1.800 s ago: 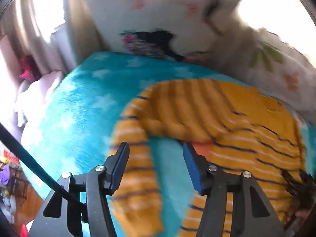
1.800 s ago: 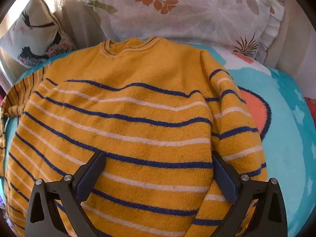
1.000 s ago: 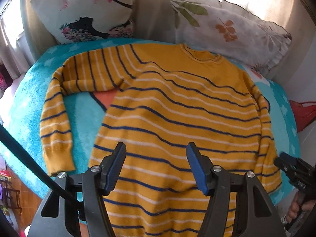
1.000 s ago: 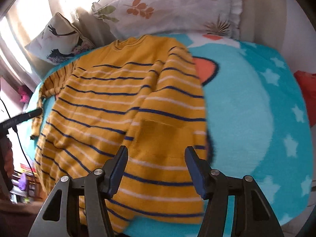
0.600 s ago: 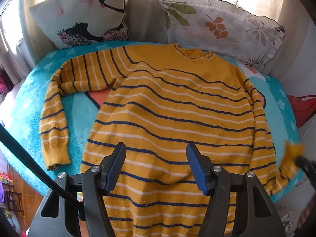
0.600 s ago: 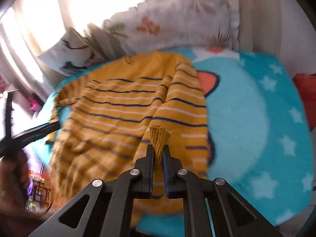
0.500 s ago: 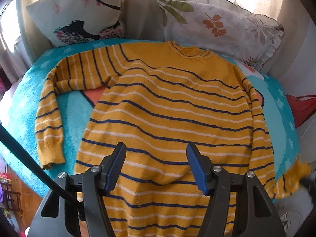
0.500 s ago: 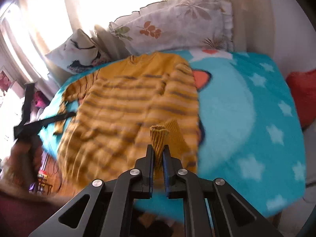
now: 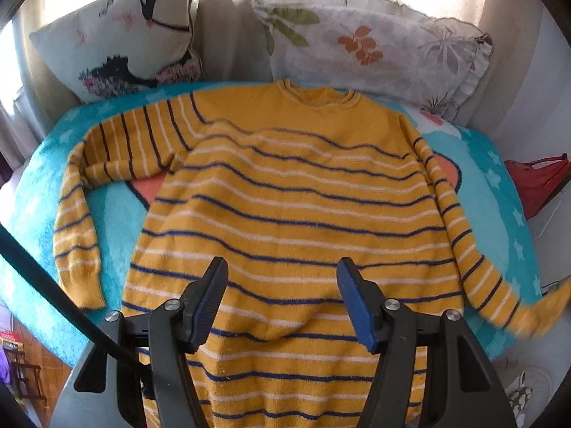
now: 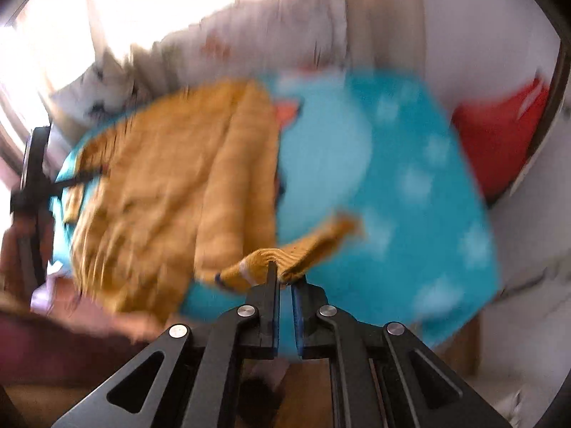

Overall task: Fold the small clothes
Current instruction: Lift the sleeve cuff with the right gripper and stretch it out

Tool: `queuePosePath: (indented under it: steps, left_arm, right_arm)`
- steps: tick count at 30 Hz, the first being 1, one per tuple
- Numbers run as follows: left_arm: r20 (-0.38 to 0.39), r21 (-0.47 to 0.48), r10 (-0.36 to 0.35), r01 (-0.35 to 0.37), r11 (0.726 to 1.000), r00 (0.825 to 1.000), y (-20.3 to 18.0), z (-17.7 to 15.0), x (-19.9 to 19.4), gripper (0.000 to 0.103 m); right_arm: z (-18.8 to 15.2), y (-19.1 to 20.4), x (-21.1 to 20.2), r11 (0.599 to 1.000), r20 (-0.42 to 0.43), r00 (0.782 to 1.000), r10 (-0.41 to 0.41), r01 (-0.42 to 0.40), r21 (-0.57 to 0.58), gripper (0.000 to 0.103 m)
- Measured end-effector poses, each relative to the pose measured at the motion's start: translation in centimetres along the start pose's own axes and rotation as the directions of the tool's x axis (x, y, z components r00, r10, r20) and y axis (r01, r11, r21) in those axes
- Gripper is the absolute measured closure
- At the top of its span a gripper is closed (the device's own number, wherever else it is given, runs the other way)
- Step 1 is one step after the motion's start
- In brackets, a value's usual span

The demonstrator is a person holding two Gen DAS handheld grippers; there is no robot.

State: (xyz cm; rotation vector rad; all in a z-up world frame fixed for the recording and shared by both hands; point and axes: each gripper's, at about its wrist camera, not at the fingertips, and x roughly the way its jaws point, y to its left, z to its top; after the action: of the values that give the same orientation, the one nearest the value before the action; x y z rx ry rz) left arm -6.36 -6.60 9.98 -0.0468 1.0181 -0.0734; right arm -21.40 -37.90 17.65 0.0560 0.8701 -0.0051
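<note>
A yellow sweater with navy and white stripes lies flat, front up, on a turquoise star blanket. Its left sleeve is bent down along the body. My left gripper hangs open above the lower body, with nothing between its pads. In the blurred right wrist view the jaws of my right gripper are closing, pinched on the right sleeve's cuff. The cuff is lifted off the blanket, beside the sweater's body. The same sleeve stretches to the lower right in the left wrist view.
Two printed pillows lean at the head of the bed. A red thing sits off the right edge. The sweater's hem hangs over the near edge. A person's hand with the other gripper shows at far left.
My right gripper shut on the right sleeve's cuff and lifted it up and out toward the bed's right edge, drawing the sleeve out. The left gripper stayed open and drifted slightly.
</note>
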Motion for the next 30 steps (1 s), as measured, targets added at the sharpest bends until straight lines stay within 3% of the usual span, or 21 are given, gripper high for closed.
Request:
queuePosePath:
  steps: [2,4,7,8,10,11,13,15,18,21,26,30]
  left_arm:
    - [0.029,0.0,0.005,-0.005,1.0,1.0,0.1,0.4,-0.8,0.041]
    - [0.051,-0.004,0.014,-0.014,1.0,0.999,0.4,0.7,-1.2,0.041]
    - [0.05,-0.012,0.033,-0.032,0.999,0.998,1.2,0.5,-1.1,0.041]
    - [0.035,-0.019,0.037,-0.036,0.999,0.999,1.5,0.4,-0.8,0.041]
    - [0.0,-0.039,0.038,-0.038,0.998,0.999,2.2,0.1,0.1,0.041]
    - [-0.012,-0.046,0.036,-0.037,0.998,0.999,2.5,-0.1,0.3,0.041]
    - [-0.035,-0.058,0.032,-0.034,0.998,0.999,2.8,-0.3,0.9,0.041]
    - [-0.041,-0.052,0.032,-0.034,0.998,0.999,2.6,-0.3,1.2,0.041]
    - [-0.045,-0.03,0.028,-0.029,0.999,0.999,1.9,-0.3,1.4,0.041]
    - [-0.041,-0.01,0.029,-0.03,1.0,0.999,1.4,-0.3,1.4,0.041]
    - [-0.078,-0.031,0.018,-0.021,0.999,0.997,1.2,-0.3,2.2,0.041]
    - [-0.071,-0.022,0.023,-0.024,0.999,0.997,0.6,-0.4,2.1,0.041]
  right_arm:
    - [2.6,-0.8,-2.5,0.999,0.11,0.993,-0.032,0.03,0.016,0.096]
    - [4.9,-2.2,-5.8,0.997,0.246,0.967,-0.065,0.052,0.059,0.096]
    - [5.5,-4.6,-8.6,0.983,0.35,0.925,-0.15,0.102,0.152,0.096]
    - [5.0,-5.3,-8.2,0.974,0.336,0.922,-0.192,0.135,0.184,0.096]
    - [3.4,-6.4,-6.7,0.959,0.265,0.939,-0.22,0.159,0.233,0.096]
    - [1.9,-7.6,-4.6,0.948,0.195,0.956,-0.221,0.164,0.274,0.096]
    - [-0.4,-8.9,-0.4,0.931,0.063,0.968,-0.243,0.214,0.295,0.096]
    - [-2.7,-10.3,2.8,0.922,-0.048,0.964,-0.263,0.265,0.282,0.096]
    - [-5.6,-12.8,6.4,0.891,-0.182,0.939,-0.291,0.336,0.306,0.094]
    - [-7.4,-14.8,5.4,0.852,-0.178,0.949,-0.259,0.312,0.42,0.091]
    - [-9.5,-16.5,2.8,0.8,-0.171,0.944,-0.28,0.329,0.502,0.085]
    - [-10.4,-16.5,3.0,0.762,-0.123,0.972,-0.199,0.233,0.605,0.069]
